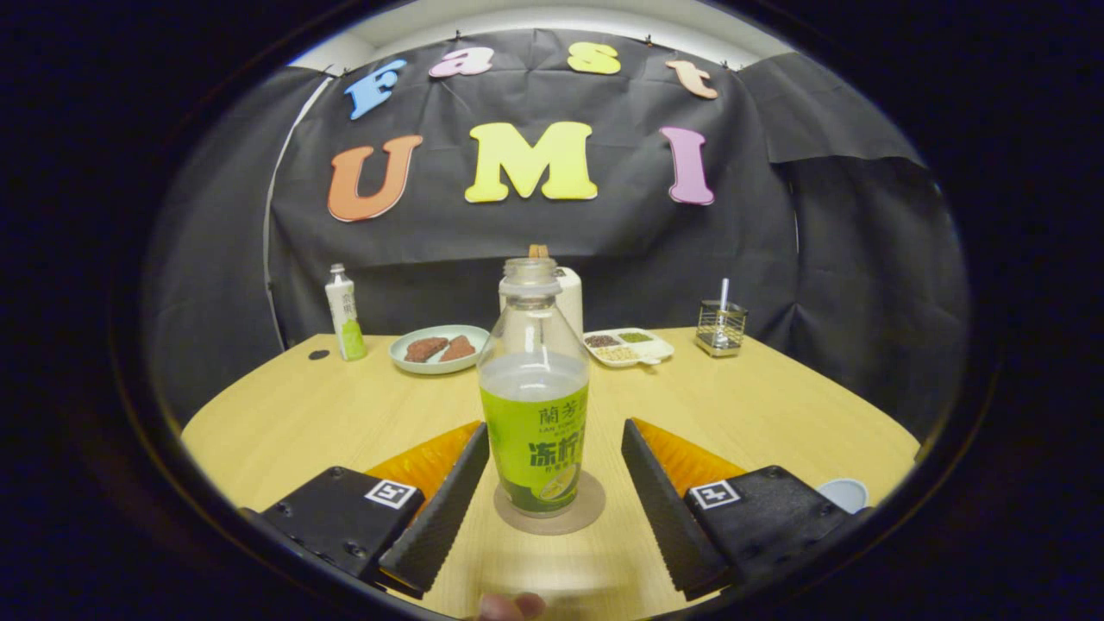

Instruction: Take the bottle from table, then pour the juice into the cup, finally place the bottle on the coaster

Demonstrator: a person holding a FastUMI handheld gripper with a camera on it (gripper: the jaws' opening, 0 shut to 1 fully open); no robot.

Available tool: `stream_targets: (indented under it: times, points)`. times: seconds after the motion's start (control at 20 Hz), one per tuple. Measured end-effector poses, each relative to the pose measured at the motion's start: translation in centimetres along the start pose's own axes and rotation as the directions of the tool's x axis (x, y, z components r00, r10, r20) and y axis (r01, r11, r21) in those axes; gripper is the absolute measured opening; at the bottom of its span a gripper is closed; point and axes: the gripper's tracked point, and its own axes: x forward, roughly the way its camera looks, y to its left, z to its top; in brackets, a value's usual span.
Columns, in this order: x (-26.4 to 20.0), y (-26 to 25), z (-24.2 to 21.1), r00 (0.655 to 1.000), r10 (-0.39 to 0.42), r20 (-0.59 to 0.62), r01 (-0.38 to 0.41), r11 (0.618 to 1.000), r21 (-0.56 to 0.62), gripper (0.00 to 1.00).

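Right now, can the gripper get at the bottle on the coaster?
Probably yes: the gripper is open, its fingers either side of the bottle on the coaster, and nothing stands between them.

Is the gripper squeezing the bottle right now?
No, the gripper is open, its fingers apart on either side of the bottle standing on the coaster.

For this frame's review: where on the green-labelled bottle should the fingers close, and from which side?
Grip the bottle on its straight labelled body, coming level from the near side where the open gripper already flanks it. It stands upright on the coaster; above the label the shoulder narrows to the neck, so it would probably slip there.
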Motion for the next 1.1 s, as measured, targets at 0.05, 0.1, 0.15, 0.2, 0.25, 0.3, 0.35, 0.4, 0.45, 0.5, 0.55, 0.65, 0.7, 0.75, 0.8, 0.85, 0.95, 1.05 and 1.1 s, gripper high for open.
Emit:
stream_targets:
  times: [0.05,0.1,0.15,0.2,0.25,0.3,0.35,0.4,0.45,0.5,0.55,0.65,0.7,0.75,0.8,0.85,0.95,1.05,1.1]
  points:
    - [-0.9,-0.2,0.2,1.0,-0.007,0.014,0.007,1.0,-0.015,1.0]
    - [-1.8,-0.2,0.4,1.0,-0.009,0.029,0.009,1.0,-0.027,1.0]
    - [-2.7,0.0,0.5,0.999,-0.004,0.04,0.005,1.0,-0.028,0.99]
    - [-3.7,0.3,0.7,0.999,0.002,0.051,0.0,1.0,-0.027,1.0]
    - [-4.7,0.6,1.0,0.997,0.009,0.071,-0.007,1.0,-0.029,1.0]
    - [-5.9,0.9,1.2,0.995,0.012,0.094,-0.009,0.999,-0.038,1.0]
    - [-7.1,1.0,1.4,0.993,0.005,0.117,0.001,0.999,-0.05,1.0]
    - [-8.3,1.1,1.5,0.991,-0.001,0.134,0.01,0.998,-0.064,1.0]
    - [-9.5,1.4,1.5,0.989,-0.001,0.146,0.012,0.997,-0.073,1.0]
    - [-10.8,1.9,1.7,0.986,0.01,0.165,0.003,0.997,-0.077,1.0]
    - [-11.9,2.2,1.8,0.983,0.013,0.182,0.001,0.997,-0.078,1.0]
    - [-13.9,2.2,1.4,0.979,0.008,0.203,0.008,0.997,-0.077,1.0]
    - [-14.6,2.6,1.3,0.977,0.019,0.213,-0.003,0.997,-0.073,1.0]
    - [-15.1,2.8,1.0,0.976,0.026,0.218,-0.012,0.998,-0.065,1.0]
    - [-15.8,2.9,0.8,0.975,0.031,0.222,-0.019,0.998,-0.058,1.0]
    - [-16.4,2.9,0.6,0.974,0.032,0.223,-0.019,0.998,-0.059,1.0]
    - [-17.4,2.7,0.4,0.974,0.023,0.225,-0.006,0.997,-0.078,1.0]
    - [-18.3,2.7,0.1,0.973,0.013,0.229,0.006,0.997,-0.081,1.0]
    - [-18.6,2.8,0.1,0.973,0.014,0.23,0.004,0.997,-0.078,1.0]
